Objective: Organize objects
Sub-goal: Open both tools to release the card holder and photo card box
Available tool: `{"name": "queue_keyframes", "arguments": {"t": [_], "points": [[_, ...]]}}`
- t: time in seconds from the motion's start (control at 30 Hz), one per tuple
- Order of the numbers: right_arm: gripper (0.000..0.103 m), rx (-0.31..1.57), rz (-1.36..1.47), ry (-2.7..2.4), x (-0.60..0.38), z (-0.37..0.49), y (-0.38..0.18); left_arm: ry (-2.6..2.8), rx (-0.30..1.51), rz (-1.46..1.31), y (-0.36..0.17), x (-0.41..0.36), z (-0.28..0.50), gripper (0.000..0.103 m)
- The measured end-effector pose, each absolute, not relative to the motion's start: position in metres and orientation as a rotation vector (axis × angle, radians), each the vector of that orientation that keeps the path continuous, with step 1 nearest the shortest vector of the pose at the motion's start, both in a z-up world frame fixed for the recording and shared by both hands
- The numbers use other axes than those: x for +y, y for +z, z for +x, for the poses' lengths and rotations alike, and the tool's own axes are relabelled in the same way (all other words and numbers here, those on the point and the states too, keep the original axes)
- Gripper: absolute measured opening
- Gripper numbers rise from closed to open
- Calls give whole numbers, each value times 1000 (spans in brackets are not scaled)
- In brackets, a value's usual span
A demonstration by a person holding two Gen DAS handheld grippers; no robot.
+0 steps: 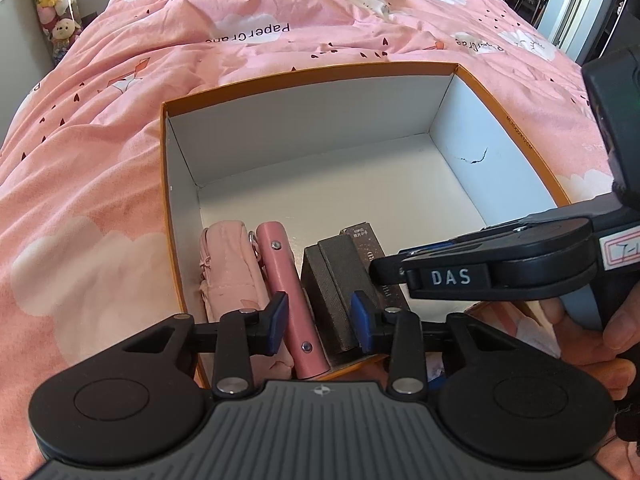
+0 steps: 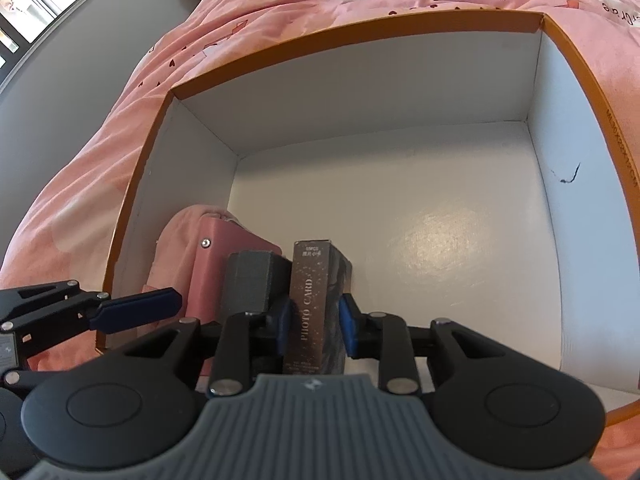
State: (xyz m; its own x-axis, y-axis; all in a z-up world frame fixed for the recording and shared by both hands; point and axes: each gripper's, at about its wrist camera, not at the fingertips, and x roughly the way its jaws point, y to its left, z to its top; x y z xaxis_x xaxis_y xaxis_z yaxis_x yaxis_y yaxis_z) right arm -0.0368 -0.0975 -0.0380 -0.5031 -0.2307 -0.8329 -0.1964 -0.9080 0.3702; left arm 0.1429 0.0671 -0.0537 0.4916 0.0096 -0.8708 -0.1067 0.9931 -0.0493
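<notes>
Standing between the right gripper [image 2: 313, 326] pads, photo card box [image 2: 316, 304], inside orange box [image 2: 400, 28]

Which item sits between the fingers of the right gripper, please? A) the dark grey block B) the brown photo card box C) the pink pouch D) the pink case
B: in the right wrist view, the right gripper has its blue pads on either side of the brown photo card box.
</notes>
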Motion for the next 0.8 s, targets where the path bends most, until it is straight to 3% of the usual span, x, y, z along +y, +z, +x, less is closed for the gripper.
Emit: {"name": "queue_keyframes", "arguments": {"t": [0.2,0.8], "points": [[6,-684,1549,-2615,-95,-34,-38,87,1042,-93,-55,65,145,34],[10,-662,1489,-2638,-97,-29,-33,115,987,-134,-51,70,139,31]]}}
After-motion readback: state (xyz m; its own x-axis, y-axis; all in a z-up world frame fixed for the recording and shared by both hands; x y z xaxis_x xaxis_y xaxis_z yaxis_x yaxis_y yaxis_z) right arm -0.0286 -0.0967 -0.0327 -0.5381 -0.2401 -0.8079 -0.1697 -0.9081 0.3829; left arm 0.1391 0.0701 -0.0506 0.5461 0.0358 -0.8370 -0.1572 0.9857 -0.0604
